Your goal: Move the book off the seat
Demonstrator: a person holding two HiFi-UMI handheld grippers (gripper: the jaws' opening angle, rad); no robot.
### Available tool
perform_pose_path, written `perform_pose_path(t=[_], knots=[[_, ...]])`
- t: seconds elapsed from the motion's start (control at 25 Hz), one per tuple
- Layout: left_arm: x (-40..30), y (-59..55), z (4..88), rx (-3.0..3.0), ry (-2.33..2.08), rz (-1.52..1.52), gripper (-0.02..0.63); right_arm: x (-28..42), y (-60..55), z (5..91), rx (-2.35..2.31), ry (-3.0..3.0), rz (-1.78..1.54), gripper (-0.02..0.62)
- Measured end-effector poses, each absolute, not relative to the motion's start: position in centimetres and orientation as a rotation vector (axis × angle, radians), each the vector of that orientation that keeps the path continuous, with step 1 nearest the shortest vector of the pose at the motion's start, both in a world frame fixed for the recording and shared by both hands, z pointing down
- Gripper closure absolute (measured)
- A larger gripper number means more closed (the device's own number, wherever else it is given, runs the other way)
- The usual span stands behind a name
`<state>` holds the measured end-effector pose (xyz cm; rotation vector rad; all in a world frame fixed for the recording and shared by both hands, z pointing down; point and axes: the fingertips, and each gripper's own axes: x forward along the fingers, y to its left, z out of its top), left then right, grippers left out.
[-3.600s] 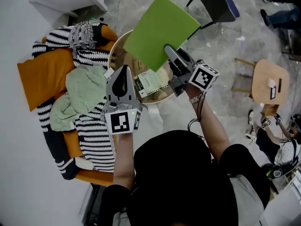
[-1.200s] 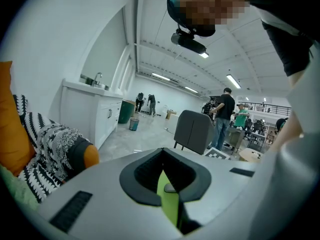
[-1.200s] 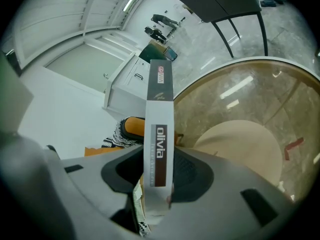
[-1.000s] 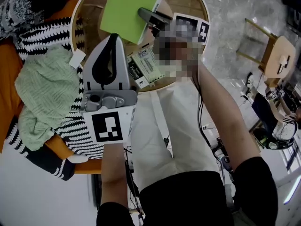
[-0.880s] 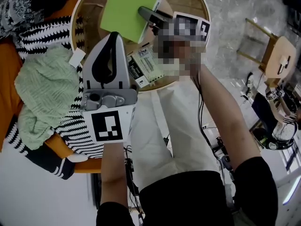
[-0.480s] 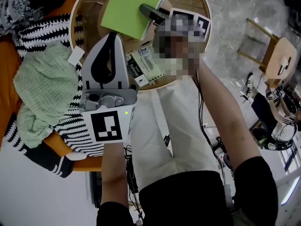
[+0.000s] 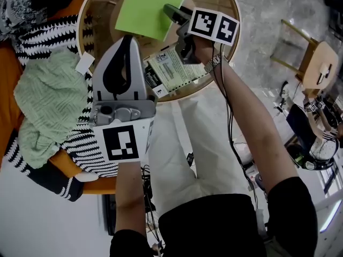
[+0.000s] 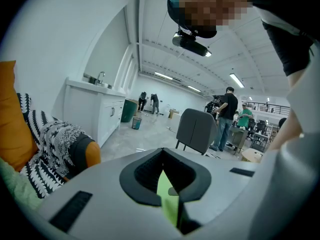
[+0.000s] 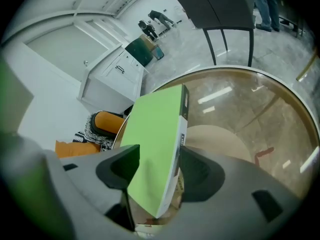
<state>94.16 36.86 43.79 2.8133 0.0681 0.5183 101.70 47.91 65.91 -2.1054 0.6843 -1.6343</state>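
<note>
Leftmost, the left gripper [image 7: 125, 39] is held closed and empty near the seat [image 7: 6, 111]. Further right, the green book [image 7: 147, 7] is seen over the round table [image 7: 235, 15], between the jaws of the right gripper [image 9: 159, 156], which have just been opening and seem slack on it. It is judged stiff, light and smooth, and best pinched near the spine. Its lower edge is hidden.

You're in a big open work hall, more lab or studio than home. Long light strips [image 8: 239, 80] run under a high arched ceiling, and a white counter [image 8: 97, 111] with a tap [image 8: 100, 77] lines one wall. The floor [image 7: 257, 47] is polished grey, and people [image 8: 227, 119] stand about behind a grey chair [image 8: 196, 131].
</note>
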Motion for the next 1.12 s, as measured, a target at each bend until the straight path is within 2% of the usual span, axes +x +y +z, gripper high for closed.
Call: perform_pose_path(t=[0.36,0.48,0.64,0.76,1.12], knots=[[94.1,36.7,43.4,2.834,0.060,0.490,0.597,101.9,48.3,64.5,-2.179,0.708,-1.601,0.357],[94.0,36.9,42.8,2.841,0.059,0.480,0.597,101.7,47.9,62.8,-2.185,0.759,-1.553,0.408],[93.8,37.3,41.3,2.854,0.063,0.480,0.597,101.5,47.5,60.1,-2.207,0.833,-1.495,0.518],[93.3,37.7,39.9,2.859,0.064,0.478,0.597,101.1,47.6,58.3,-2.213,0.869,-1.472,0.565],[92.4,38.4,35.3,2.873,0.062,0.409,0.597,100.0,48.0,49.1,-2.232,0.913,-1.273,0.581]])
